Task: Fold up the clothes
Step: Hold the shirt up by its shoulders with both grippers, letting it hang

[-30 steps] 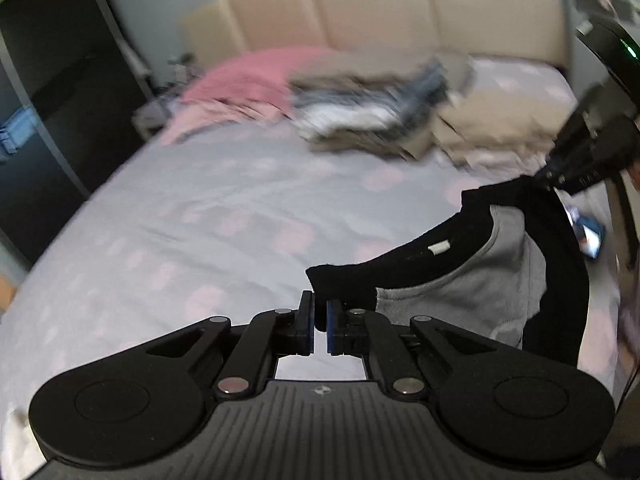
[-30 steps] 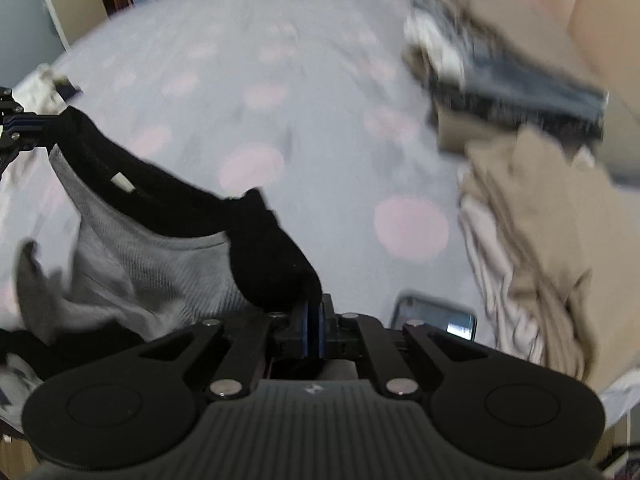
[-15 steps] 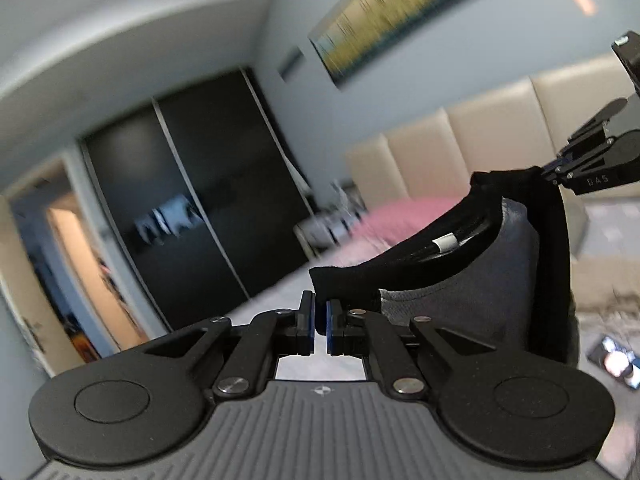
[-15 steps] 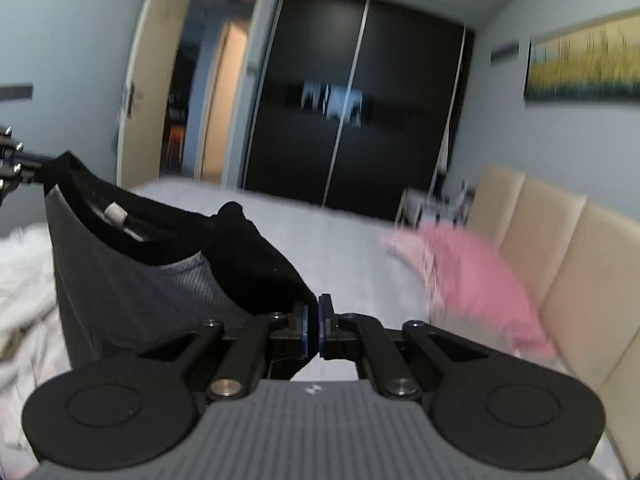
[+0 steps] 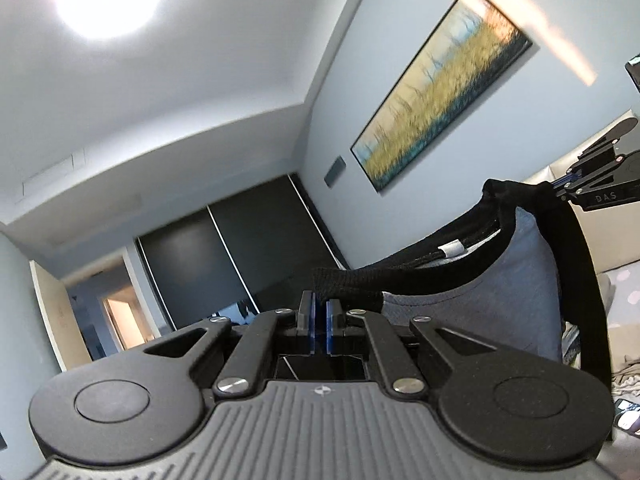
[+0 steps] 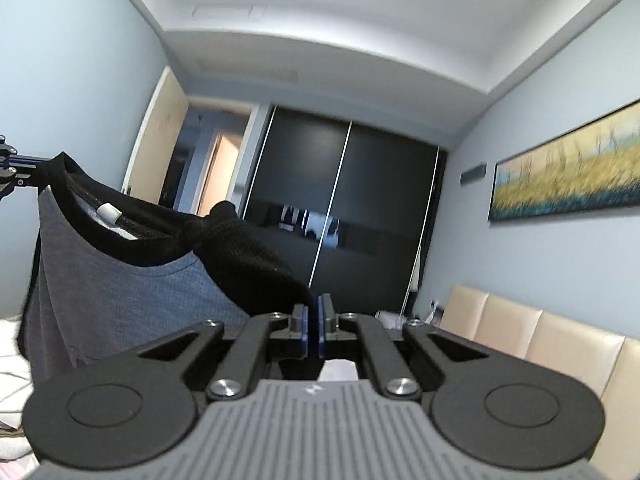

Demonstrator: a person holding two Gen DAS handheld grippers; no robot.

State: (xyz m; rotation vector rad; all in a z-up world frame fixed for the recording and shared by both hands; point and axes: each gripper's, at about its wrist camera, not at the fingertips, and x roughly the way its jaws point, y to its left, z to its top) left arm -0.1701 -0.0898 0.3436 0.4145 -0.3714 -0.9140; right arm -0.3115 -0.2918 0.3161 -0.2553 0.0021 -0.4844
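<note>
A grey T-shirt with black collar and shoulders hangs in the air, stretched between both grippers. My left gripper is shut on one black shoulder. The other shoulder is pinched by my right gripper, seen at the right edge of the left wrist view. In the right wrist view the same shirt droops to the left, with my right gripper shut on its black shoulder and the left gripper holding the far end. A white neck label shows inside the collar. The shirt's lower part is hidden.
Both views face across the bedroom: a black sliding wardrobe, an open doorway, a wall painting and the beige padded headboard. Light laundry lies low at the left. A bit of the bed shows at right.
Both grippers rose from just above the bed and tilted up to level, lifting the shirt with them. The views swung from the bedspread and clothes pile to the walls and ceiling.
</note>
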